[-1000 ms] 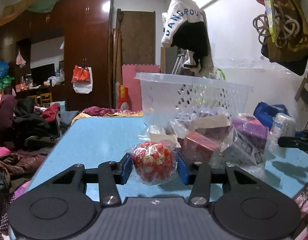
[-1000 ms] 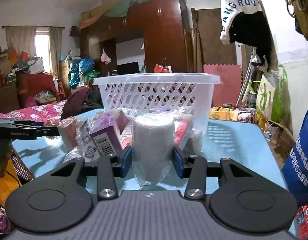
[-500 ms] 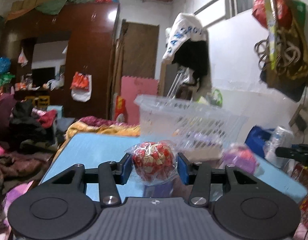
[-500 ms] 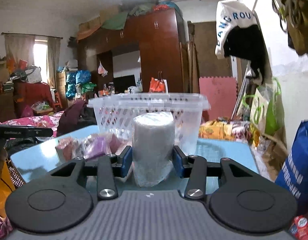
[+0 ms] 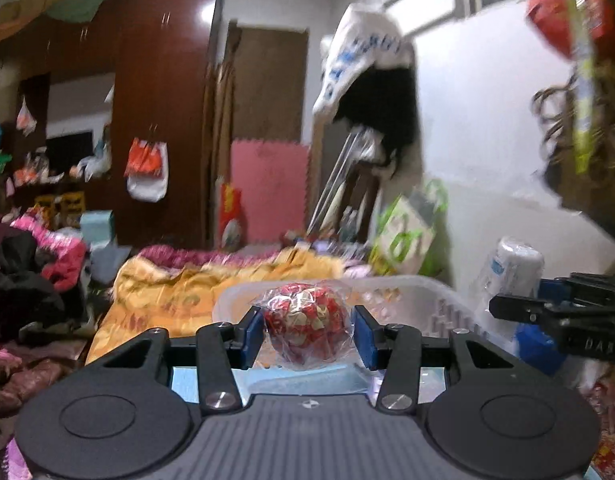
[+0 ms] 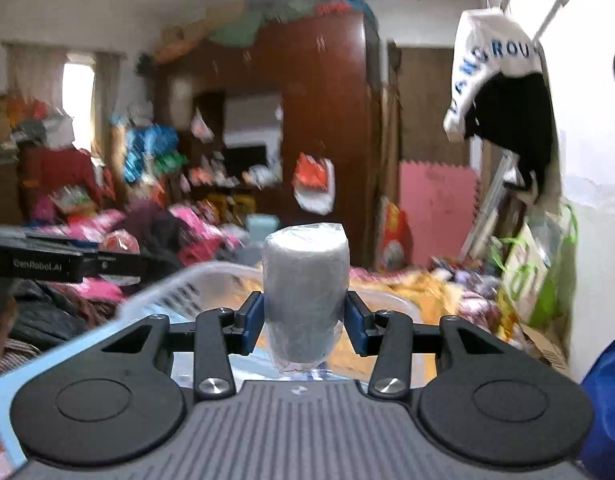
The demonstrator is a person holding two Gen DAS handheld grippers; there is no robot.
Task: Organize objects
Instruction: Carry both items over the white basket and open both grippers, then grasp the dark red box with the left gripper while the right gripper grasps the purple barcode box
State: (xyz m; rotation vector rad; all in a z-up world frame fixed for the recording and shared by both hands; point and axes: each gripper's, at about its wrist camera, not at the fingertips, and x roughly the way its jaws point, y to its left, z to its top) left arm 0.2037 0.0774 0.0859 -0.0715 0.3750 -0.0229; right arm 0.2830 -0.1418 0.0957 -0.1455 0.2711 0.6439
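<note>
Red wrapped ball (image 5: pixel 305 320) sits clamped in my left gripper (image 5: pixel 307 334) jaws, up off the bench, just in front of the white basket (image 5: pixel 439 300) rim. Right view: right gripper (image 6: pixel 304 320) jaws squeeze a wrapped grey roll (image 6: pixel 305 292), upright, above the basket edge (image 6: pixel 175 290).

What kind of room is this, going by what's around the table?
Most likely a cluttered bedroom or living room in a home: a tall dark wooden wardrobe with bundles stacked on top, heaps of clothes and bedding, and a white jacket hanging by the wall.
</note>
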